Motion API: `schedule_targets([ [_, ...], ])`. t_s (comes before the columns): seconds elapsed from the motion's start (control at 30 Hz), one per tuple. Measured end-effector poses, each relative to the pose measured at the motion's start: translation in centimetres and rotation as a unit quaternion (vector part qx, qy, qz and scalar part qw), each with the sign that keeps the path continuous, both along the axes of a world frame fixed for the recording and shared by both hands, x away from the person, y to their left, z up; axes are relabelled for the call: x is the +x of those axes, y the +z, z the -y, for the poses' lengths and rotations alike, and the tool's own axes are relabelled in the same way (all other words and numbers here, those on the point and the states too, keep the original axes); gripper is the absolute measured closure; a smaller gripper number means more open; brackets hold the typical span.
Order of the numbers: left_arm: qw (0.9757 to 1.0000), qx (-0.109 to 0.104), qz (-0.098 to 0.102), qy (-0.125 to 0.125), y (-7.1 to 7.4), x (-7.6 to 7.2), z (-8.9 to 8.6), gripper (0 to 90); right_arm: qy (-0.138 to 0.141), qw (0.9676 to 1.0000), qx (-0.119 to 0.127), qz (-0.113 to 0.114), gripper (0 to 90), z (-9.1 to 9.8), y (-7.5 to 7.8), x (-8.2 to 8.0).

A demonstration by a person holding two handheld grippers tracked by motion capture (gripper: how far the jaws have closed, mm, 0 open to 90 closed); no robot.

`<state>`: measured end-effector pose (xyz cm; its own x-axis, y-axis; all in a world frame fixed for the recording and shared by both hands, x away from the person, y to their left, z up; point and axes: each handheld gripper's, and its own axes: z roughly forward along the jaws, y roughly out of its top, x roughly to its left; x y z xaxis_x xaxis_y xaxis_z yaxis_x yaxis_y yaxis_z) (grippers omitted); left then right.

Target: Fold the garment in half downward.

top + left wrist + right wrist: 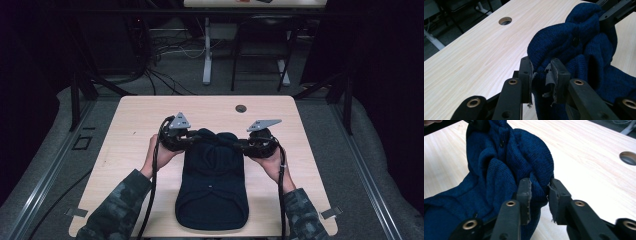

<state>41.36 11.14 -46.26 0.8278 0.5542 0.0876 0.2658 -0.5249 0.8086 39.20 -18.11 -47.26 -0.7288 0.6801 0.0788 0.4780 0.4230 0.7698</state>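
A dark navy knit garment [212, 185] lies folded lengthwise on the light wooden table [145, 112], its near end close to the front edge. Its far end is lifted and bunched between my two grippers. My left gripper [196, 139] comes in from the left, and in the left gripper view its jaws [541, 71] are shut on a fold of the knit [574, 37]. From the right comes my right gripper [235, 144]. In the right gripper view it [540, 191] pinches the bunched fabric [499, 165] between its pads. A small dark button shows on the raised fold.
A round cable hole [241, 108] sits in the table beyond the grippers. Bare wood lies left, right and behind the garment. A cable trails from each gripper along the forearm toward the front edge. Past the table stand dark frames, a desk's legs and floor cables.
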Motion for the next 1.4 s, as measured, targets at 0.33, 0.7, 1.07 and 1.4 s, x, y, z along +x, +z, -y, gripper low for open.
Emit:
schedule_targets([
  [0.33, 0.9999, -0.007, 0.006, -0.012, 0.3, -0.3, 0.2, 74.4, 0.019, 0.9993, 0.021, -0.023, 60.5, 0.0, -0.5, 0.3],
  [0.7, 0.9991, -0.015, -0.027, -0.028, -0.1, -0.3, -0.6, 72.4, -0.015, 0.9985, -0.012, 0.051, 80.7, -1.1, 0.0, -0.6],
  [1.07, 0.9969, -0.004, -0.053, -0.058, -1.8, -1.1, -0.3, 60.3, -0.009, 0.9965, -0.024, 0.080, 80.3, -1.7, 0.3, -1.3],
  [1.4, 0.9989, 0.032, -0.003, -0.034, -1.9, -2.3, 0.3, 73.9, 0.020, 0.9979, -0.040, 0.047, 68.1, -1.5, 0.4, -1.5],
])
